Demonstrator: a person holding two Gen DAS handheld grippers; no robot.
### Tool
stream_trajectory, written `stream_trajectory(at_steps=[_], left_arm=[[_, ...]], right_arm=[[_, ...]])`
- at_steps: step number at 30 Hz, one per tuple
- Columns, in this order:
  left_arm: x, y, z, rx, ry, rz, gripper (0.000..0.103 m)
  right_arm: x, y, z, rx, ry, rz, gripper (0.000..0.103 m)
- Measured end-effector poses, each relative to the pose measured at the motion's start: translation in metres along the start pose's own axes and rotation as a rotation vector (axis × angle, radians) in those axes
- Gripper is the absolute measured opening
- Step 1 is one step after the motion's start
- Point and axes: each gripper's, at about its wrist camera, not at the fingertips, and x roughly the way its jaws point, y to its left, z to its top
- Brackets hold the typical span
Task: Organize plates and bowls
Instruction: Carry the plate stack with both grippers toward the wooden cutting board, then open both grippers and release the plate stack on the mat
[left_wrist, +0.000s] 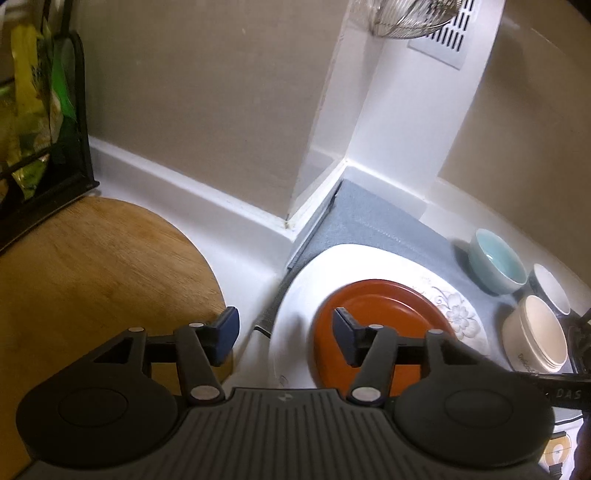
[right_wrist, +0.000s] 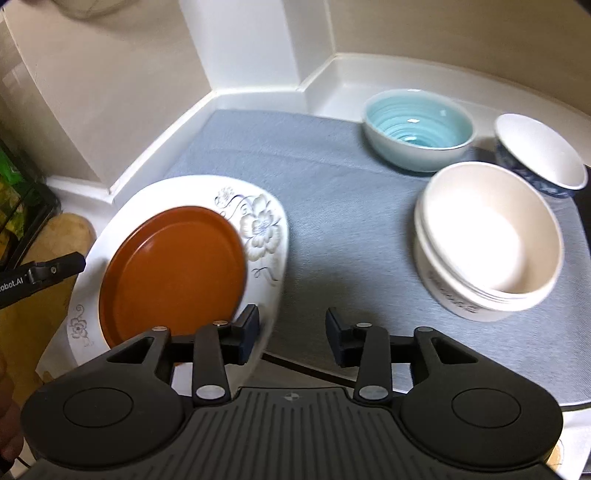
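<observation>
Both hand-held grippers, left (left_wrist: 284, 334) and right (right_wrist: 291, 332), are hovering with jaws apart and holding nothing. An orange plate (right_wrist: 173, 273) is lying on a white flowered plate (right_wrist: 258, 225) on the bench's grey mat (right_wrist: 332, 192), with three bowls (right_wrist: 487, 240) sitting nearby.

A white counter (right_wrist: 343, 94) with a raised back edge runs into a wall corner. A grey mat (right_wrist: 332, 206) covers its right part; on the mat lie a white flowered plate (right_wrist: 264, 221) at the left, a pale blue bowl (right_wrist: 417, 129) at the far right, a blue-patterned bowl (right_wrist: 535, 155) beside it and a white bowl (right_wrist: 487, 240) nearer. Left of the mat, a round wooden board (left_wrist: 92, 266) lies on the counter, and a black rack (left_wrist: 48, 177) stands at its far left.
</observation>
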Motion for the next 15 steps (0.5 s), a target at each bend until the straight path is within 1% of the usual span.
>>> stream_trajectory(at_steps=[2, 6, 9, 11, 13, 14, 15], left_arm=[[-0.006, -0.007, -0.003, 0.005, -0.012, 0.010, 0.062], [-0.020, -0.023, -0.010, 0.014, -0.038, 0.035, 0.063], [-0.033, -0.041, -0.015, 0.013, -0.047, 0.030, 0.063], [-0.041, -0.055, -0.018, 0.023, -0.048, -0.001, 0.063], [-0.052, -0.073, -0.025, 0.036, -0.052, -0.080, 0.061], [-0.055, -0.081, -0.029, 0.041, -0.048, -0.119, 0.059], [-0.059, -0.089, -0.033, 0.049, -0.042, -0.151, 0.053]], right_arm=[[-0.012, -0.005, -0.003, -0.010, -0.031, -0.008, 0.044], [-0.035, -0.019, -0.007, -0.020, -0.084, 0.017, 0.044], [-0.059, -0.037, -0.009, -0.026, -0.143, 0.029, 0.044], [-0.075, -0.055, -0.011, -0.014, -0.172, 0.024, 0.044], [-0.086, -0.077, -0.011, 0.020, -0.188, 0.006, 0.044], [-0.089, -0.086, -0.011, 0.035, -0.192, -0.003, 0.045], [-0.093, -0.098, -0.012, 0.057, -0.198, -0.016, 0.047]])
